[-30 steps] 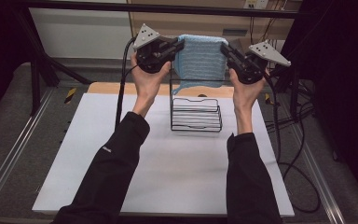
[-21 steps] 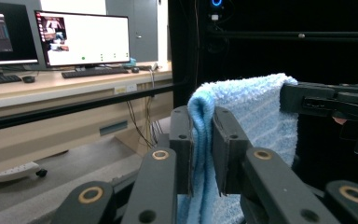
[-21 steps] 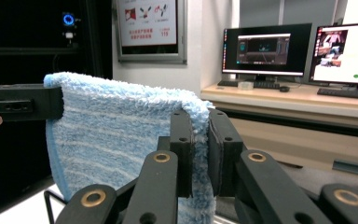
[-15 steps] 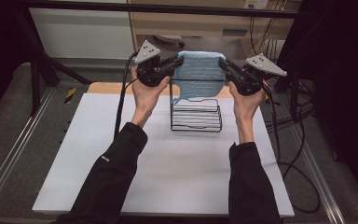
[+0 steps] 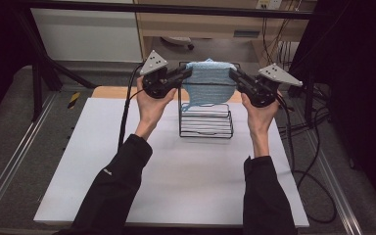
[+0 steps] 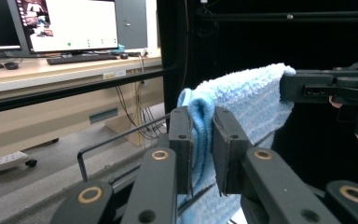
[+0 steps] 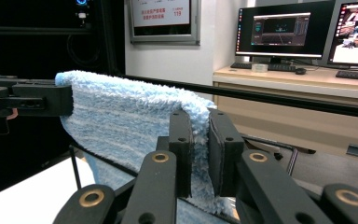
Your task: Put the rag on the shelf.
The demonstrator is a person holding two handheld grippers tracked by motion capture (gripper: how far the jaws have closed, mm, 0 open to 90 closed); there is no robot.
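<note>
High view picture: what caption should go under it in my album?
Two hand-held black grippers, left and right, stretch a fluffy light-blue towel above a black wire rack.

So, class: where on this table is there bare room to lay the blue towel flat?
The white mat is bare between the forearms, in front of the wire rack, and left of the left arm. It is crowded at the rack, where both tools hold the blue towel.

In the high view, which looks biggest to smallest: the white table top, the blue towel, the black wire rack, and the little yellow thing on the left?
1. White table top, by far.
2 and 3. Blue towel and black wire rack: too alike to rank, since they overlap and the towel is held up nearer the camera.
4. Yellow thing, smallest.
</note>
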